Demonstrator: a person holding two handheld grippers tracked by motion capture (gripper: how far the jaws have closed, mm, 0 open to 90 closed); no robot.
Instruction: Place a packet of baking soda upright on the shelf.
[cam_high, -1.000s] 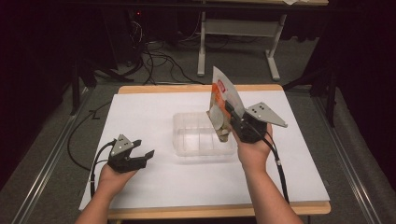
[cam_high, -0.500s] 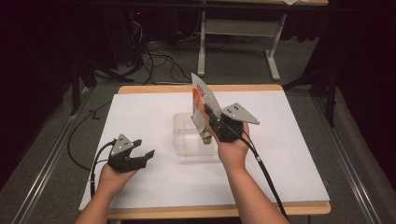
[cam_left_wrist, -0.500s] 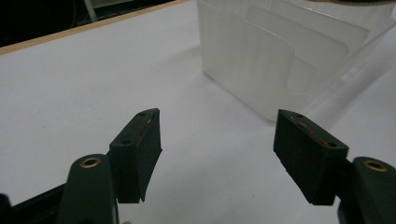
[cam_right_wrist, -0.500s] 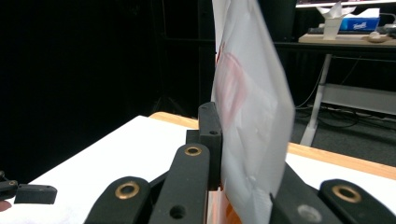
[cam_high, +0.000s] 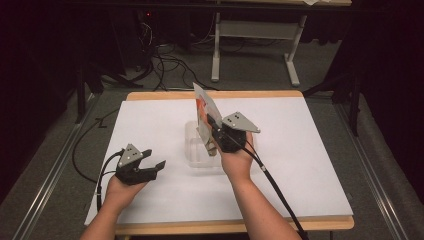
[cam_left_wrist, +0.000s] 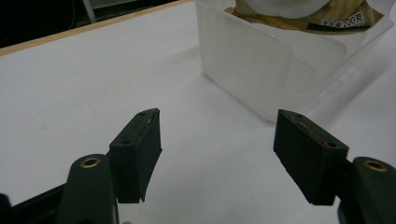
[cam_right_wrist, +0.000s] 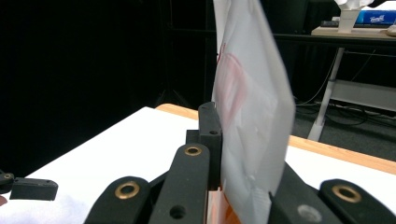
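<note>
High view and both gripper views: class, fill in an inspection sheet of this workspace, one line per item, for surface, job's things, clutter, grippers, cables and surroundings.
Surface: white table with a wooden edge, bare around the work.
Job's things: clear plastic bin mid-table, with a printed packet inside; a white packet with red print, held above the bin.
Clutter: nothing seen.
Grippers: left gripper open, low over the table, jaws towards the bin; right gripper shut on the white packet.
Cables: one black cable from each gripper, the right one running off the near edge; more on the floor behind.
Surroundings: dark room, grey floor, white desk frame beyond the table.
</note>
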